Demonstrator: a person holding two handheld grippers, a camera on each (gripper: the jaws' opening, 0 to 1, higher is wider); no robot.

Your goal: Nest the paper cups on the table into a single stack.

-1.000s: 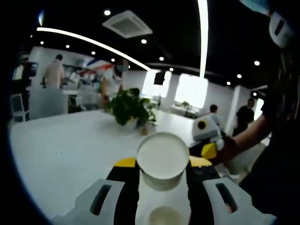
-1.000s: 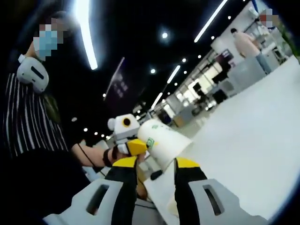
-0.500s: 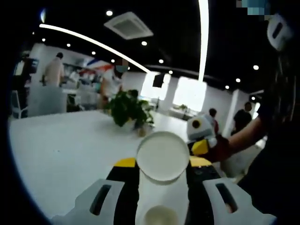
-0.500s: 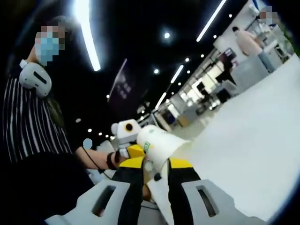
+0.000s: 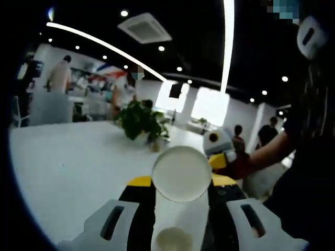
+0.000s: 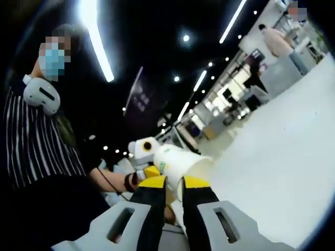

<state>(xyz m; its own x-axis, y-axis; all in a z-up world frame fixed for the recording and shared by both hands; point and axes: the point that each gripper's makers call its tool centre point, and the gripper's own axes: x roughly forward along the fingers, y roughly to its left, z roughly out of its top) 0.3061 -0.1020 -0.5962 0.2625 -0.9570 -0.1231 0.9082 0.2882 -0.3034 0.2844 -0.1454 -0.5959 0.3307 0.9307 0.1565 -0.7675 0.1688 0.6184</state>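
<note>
My left tongs (image 5: 181, 189) clamp 1 paper cup (image 5: 181, 173) above the white bench (image 5: 68, 167), mouth toward me, while my right tongs (image 6: 174, 189) pinch its rim, so nesting looks unfinished with another cup (image 5: 171, 239) waiting below.

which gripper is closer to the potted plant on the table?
Left, as a judgement. The left gripper, shut on a paper cup, points straight toward the potted plant across the white table. The right gripper sits off to the side near the person.
</note>
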